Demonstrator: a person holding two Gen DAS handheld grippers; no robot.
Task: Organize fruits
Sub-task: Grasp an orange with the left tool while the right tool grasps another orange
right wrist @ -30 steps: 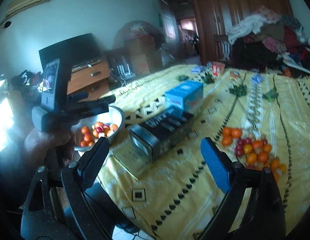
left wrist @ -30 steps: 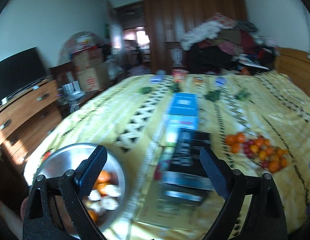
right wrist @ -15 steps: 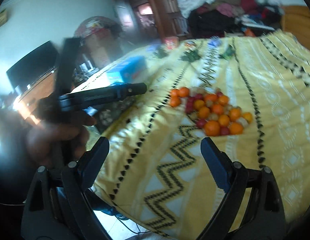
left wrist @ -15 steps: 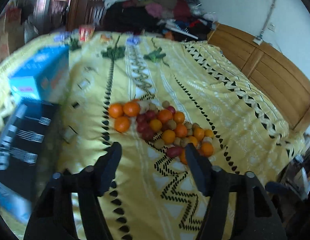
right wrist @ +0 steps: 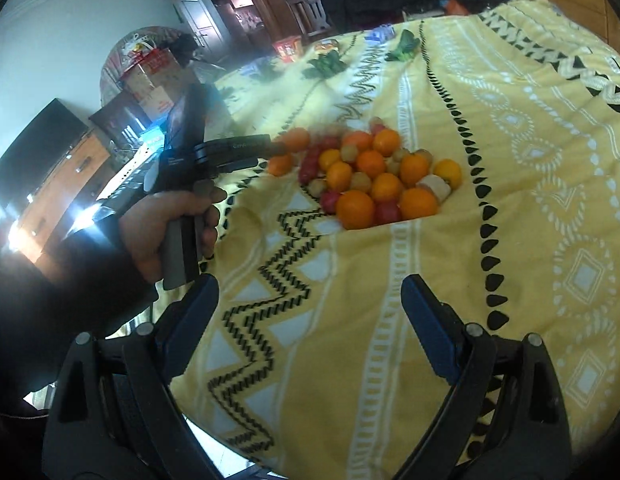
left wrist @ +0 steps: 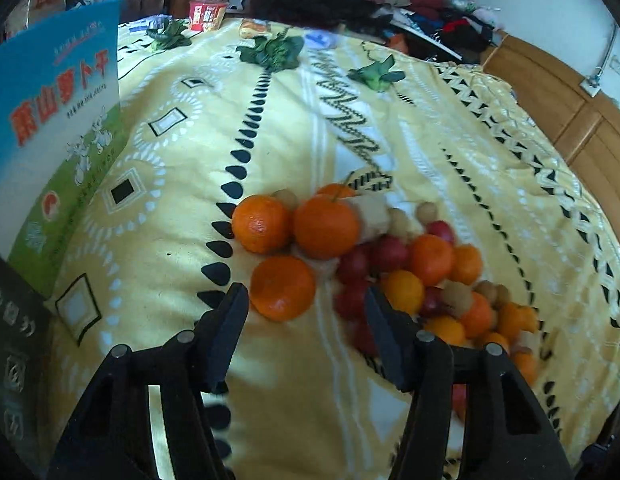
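A pile of fruit lies on the yellow patterned bedspread (left wrist: 294,128): oranges, small red fruits and small tan ones. In the left wrist view my left gripper (left wrist: 306,300) is open, just short of the nearest orange (left wrist: 282,288), which sits between its fingertips' line. Two more oranges (left wrist: 325,226) lie behind it. In the right wrist view the same pile (right wrist: 369,176) lies ahead, with my left gripper's body (right wrist: 230,150) reaching to its left edge. My right gripper (right wrist: 310,300) is open and empty, well short of the pile.
A blue and green box (left wrist: 58,120) stands at the left, with a black box (left wrist: 10,344) nearer. Leafy greens (left wrist: 270,50) and a red cup (left wrist: 206,14) lie at the bed's far end. A wooden headboard (left wrist: 581,120) runs along the right.
My left gripper swung from the metal bowl and boxes rightwards, then came down close to the fruit pile, narrowing somewhat. My right gripper turned towards the pile and stayed open.
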